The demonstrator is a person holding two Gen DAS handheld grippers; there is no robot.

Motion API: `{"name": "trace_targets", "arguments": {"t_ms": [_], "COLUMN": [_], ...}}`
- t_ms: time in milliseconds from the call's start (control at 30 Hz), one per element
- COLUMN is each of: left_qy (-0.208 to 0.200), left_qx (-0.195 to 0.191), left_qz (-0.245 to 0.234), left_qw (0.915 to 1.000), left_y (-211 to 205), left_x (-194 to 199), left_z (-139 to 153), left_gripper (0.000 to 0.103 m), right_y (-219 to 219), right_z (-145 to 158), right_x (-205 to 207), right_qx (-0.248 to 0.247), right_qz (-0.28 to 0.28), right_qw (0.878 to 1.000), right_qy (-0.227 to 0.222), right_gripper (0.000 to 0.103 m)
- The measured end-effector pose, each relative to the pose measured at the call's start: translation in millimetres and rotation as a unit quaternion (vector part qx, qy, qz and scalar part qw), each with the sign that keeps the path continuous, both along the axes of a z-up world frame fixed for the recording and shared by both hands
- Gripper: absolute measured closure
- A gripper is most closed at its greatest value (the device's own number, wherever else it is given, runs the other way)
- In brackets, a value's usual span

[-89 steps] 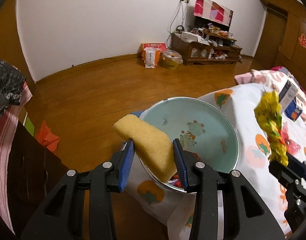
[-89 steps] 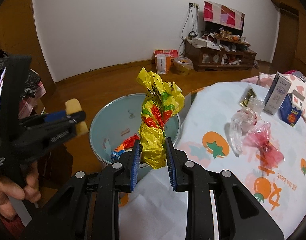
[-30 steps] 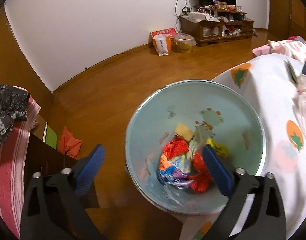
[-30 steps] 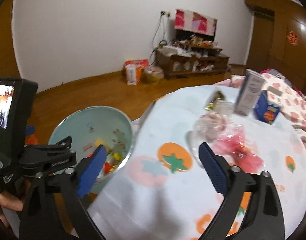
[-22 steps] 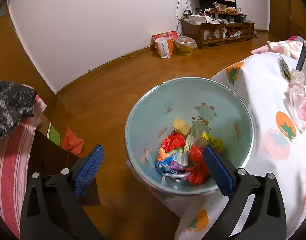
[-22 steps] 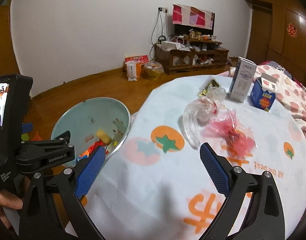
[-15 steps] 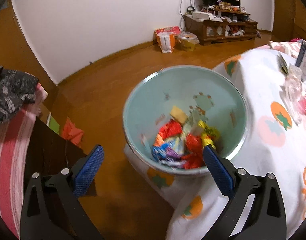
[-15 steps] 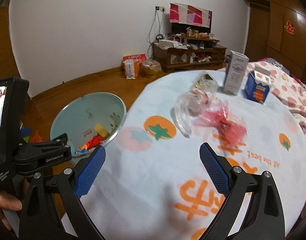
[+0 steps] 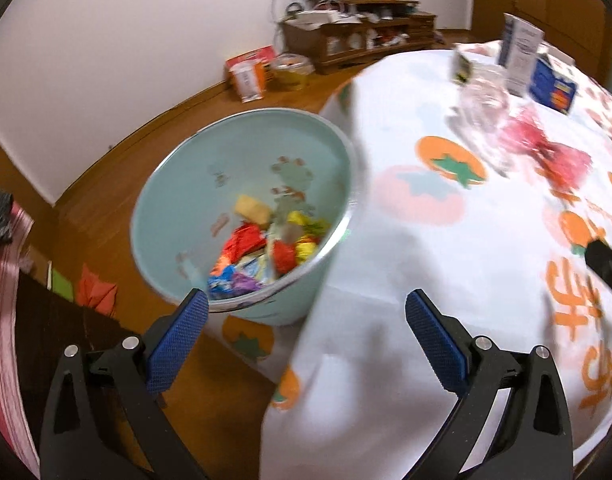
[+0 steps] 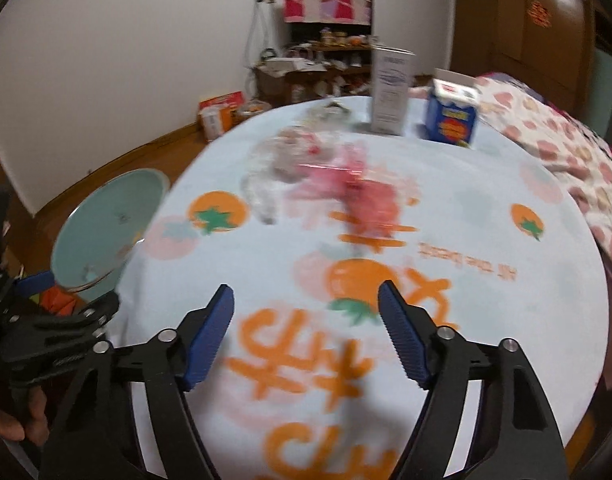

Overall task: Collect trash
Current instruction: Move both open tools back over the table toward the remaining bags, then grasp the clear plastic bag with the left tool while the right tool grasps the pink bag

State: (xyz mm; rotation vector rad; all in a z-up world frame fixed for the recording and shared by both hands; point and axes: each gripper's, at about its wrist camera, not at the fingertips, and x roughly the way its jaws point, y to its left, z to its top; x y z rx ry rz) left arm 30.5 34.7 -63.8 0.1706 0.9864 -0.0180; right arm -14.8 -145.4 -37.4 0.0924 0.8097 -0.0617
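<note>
your left gripper (image 9: 306, 308) has its fingers spread wide and empty, the trash bin (image 9: 178, 184) left of centre. your right gripper (image 10: 306, 304) is spread too, the blurred pink wrapper (image 10: 358, 188) at upper centre on the tablecloth (image 10: 486, 320).

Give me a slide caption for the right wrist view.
Open right gripper hovers over the fruit-print tablecloth, facing crumpled pink plastic wrap.

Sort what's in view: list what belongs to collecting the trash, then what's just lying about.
For the job:
- pale green round bin holding wrappers
- crumpled clear plastic bag on the table
- crumpled pink plastic wrapper beside it
- left gripper and right gripper, jaws open

Lying about:
- upright white carton
- blue carton
- fruit-print tablecloth
</note>
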Motion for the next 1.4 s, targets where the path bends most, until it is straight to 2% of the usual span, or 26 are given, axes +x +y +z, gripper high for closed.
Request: {"name": "trace_targets", "arguments": {"t_ms": [267, 533, 567, 633, 667, 700, 800, 867, 1000, 1100, 1267, 1367, 1400], "left_qy": [-0.007, -0.034, -0.037, -0.04, -0.04, -0.041, -0.045, -0.046, -0.043, -0.049, -0.046, -0.015, -0.006], "left_qx": [-0.006, -0.002, -0.001, -0.002, -0.004, -0.007, -0.012, -0.022, -0.053, -0.064, -0.073, -0.07, -0.07], "left_qz": [-0.048, -0.062, -0.065, -0.069, -0.071, -0.073, -0.078, -0.085, -0.098, -0.113, -0.125, -0.124, -0.124], "left_qw": [0.9988, 0.9975, 0.9972, 0.9968, 0.9967, 0.9965, 0.9958, 0.9951, 0.9928, 0.9903, 0.9884, 0.9897, 0.9898], "left_y": [-32, -47, -49, -54, -56, -58, -66, -75, -97, -124, -167, -185, -188], "left_x": [8, 34, 38, 45, 49, 53, 66, 76, 101, 121, 152, 166, 168], "left_z": [8, 29, 31, 33, 33, 34, 34, 33, 31, 31, 20, 5, 0], "left_gripper": [0.007, 0.007, 0.007, 0.007, 0.007, 0.007, 0.007, 0.009, 0.014, 0.02, 0.022, 0.037, 0.048], "right_y": [-46, -60, -60, -59, -60, -62, -80, -100, -152, -195, -222, -225, -226], "right_z": [5, -3, -6, -16, -21, -25, -25, -20, -13, -17, -30, -29, -29], "right_x": [24, 90, 95, 106, 110, 112, 107, 99, 91, 89, 83, 79, 80], "right_qx": [0.004, -0.002, -0.002, -0.009, -0.01, -0.003, 0.022, 0.003, -0.03, -0.033, -0.004, 0.006, 0.009], "right_qz": [-0.034, 0.01, 0.018, 0.029, 0.031, 0.033, 0.013, -0.024, -0.106, -0.157, -0.177, -0.176, -0.174], "right_qw": [0.999, 0.999, 0.999, 0.998, 0.998, 0.997, 0.998, 0.999, 0.993, 0.986, 0.983, 0.984, 0.984], "right_qy": [0.006, 0.031, 0.036, 0.051, 0.059, 0.068, 0.058, 0.042, 0.032, 0.045, 0.05, 0.041, 0.041], "right_gripper": [0.034, 0.037, 0.04, 0.054, 0.068, 0.075, 0.076, 0.076, 0.076, 0.076, 0.076, 0.076, 0.076]}}
